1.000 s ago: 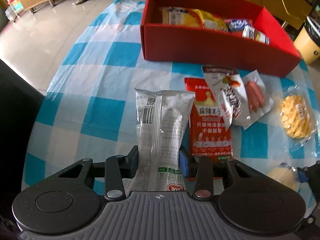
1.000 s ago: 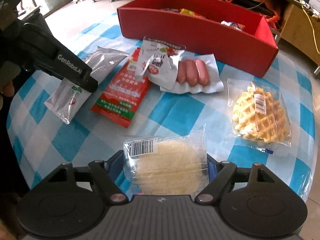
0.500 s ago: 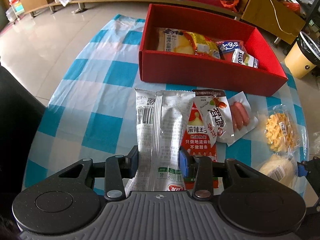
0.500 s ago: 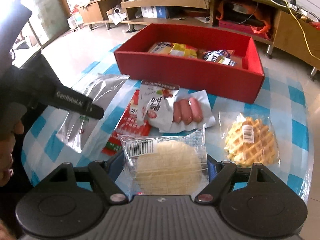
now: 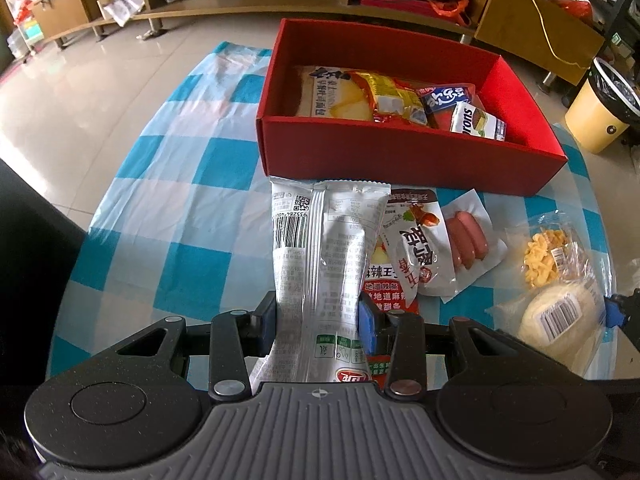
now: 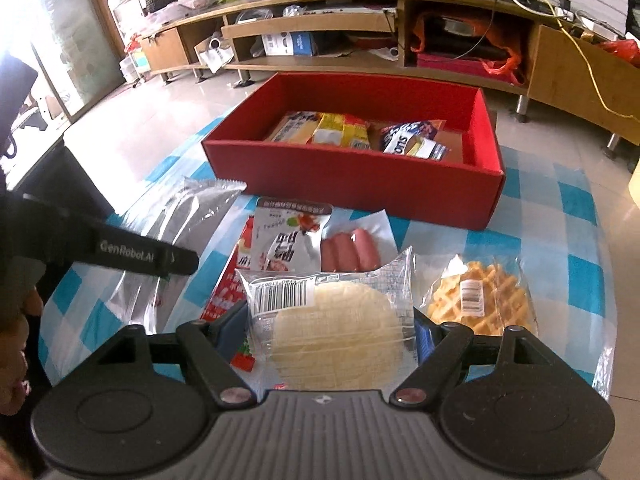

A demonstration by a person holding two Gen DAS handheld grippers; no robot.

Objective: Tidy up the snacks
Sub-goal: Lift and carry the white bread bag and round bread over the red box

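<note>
My left gripper (image 5: pixel 318 320) is shut on a long silver snack packet (image 5: pixel 324 264) and holds it above the checked table, short of the red box (image 5: pixel 400 156). My right gripper (image 6: pixel 326 330) is shut on a round pale bun in clear wrap (image 6: pixel 332 320), also lifted; the bun shows in the left wrist view (image 5: pixel 560 320). The red box (image 6: pixel 352 176) holds several snack packs (image 6: pixel 360 132). On the table lie a white chicken-foot packet (image 6: pixel 288 236), a sausage pack (image 6: pixel 352 252), a red spicy-strip packet (image 5: pixel 392 300) and a wrapped waffle (image 6: pixel 480 296).
The round table has a blue-and-white checked cloth (image 5: pixel 180 208). A black chair back (image 5: pixel 32 240) stands at the left edge. A yellow bin (image 5: pixel 600 116) stands right of the table. Low wooden shelving (image 6: pixel 360 28) runs along the far wall.
Both grippers have risen and pulled back with their snacks, so more of the box interior and room shows. The items on the table have not moved.
</note>
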